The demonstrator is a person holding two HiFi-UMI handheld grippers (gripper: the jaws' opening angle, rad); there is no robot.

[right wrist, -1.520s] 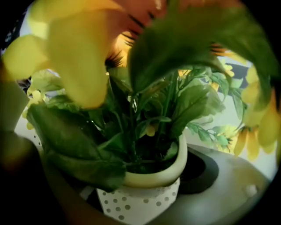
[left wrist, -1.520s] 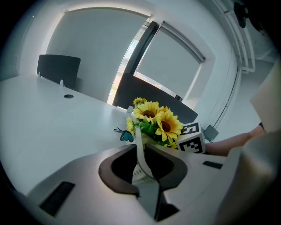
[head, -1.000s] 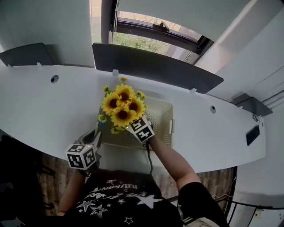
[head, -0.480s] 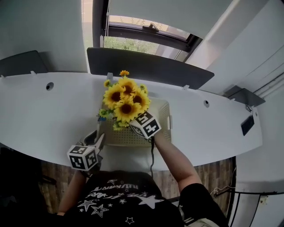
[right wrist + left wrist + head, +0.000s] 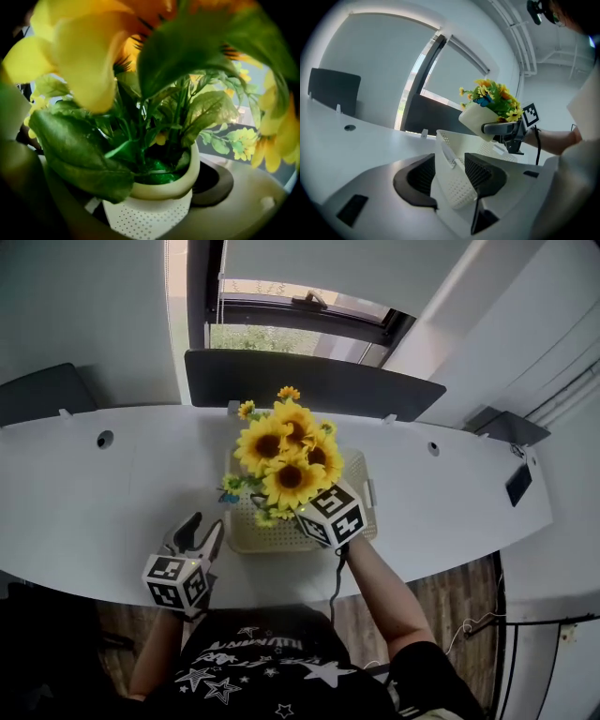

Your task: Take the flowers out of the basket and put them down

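Flowers [image 5: 286, 451] hang just above the basket [image 5: 272, 538] at frame centre, clamped by the right hand-held gripper [image 5: 494, 127], the left hand-held gripper [image 5: 195, 532] opening around the basket wall; setting them on the tabletop [image 5: 94, 493] remains.
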